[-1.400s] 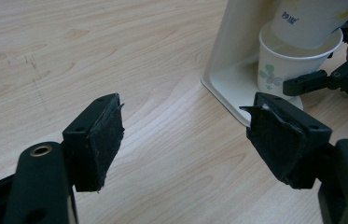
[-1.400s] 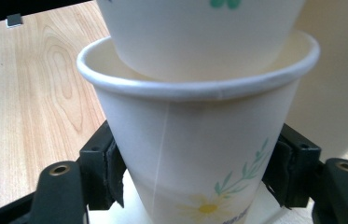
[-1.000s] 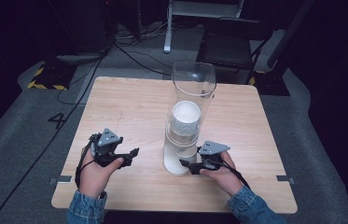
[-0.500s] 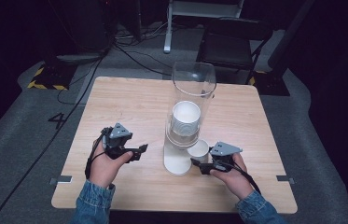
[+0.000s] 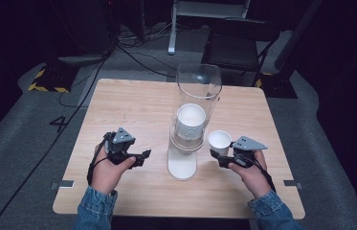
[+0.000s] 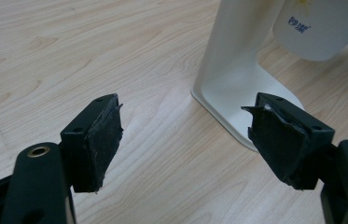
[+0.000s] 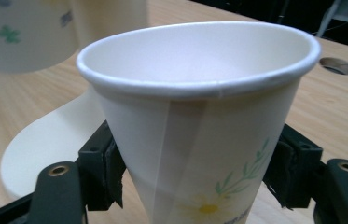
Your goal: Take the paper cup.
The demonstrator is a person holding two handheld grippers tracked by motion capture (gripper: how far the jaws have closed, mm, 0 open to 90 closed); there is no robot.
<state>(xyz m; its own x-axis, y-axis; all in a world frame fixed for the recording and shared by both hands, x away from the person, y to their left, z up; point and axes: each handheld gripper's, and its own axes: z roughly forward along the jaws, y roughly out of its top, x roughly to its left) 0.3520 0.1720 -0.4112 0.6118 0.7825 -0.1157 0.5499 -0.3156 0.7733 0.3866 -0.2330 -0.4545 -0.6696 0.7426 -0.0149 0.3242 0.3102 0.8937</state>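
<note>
Daisy print on paper cup (image 7: 199, 135) shows up close, right tongs (image 7: 195, 175) clamping it; left tongs (image 6: 185, 140) wide.

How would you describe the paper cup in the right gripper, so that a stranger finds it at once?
Start at the clear dispenser tube in the middle of the table. Just right of its white base, the right gripper holds one paper cup upright. Unlike the stacked cups inside the tube, it is alone, outside, with a daisy print.

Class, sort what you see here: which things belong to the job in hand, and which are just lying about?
Part of the job:
paper cup, clamped in the right gripper
cup dispenser with its stack of cups
left gripper, open, empty

Lying about:
chair
floor cables
</note>
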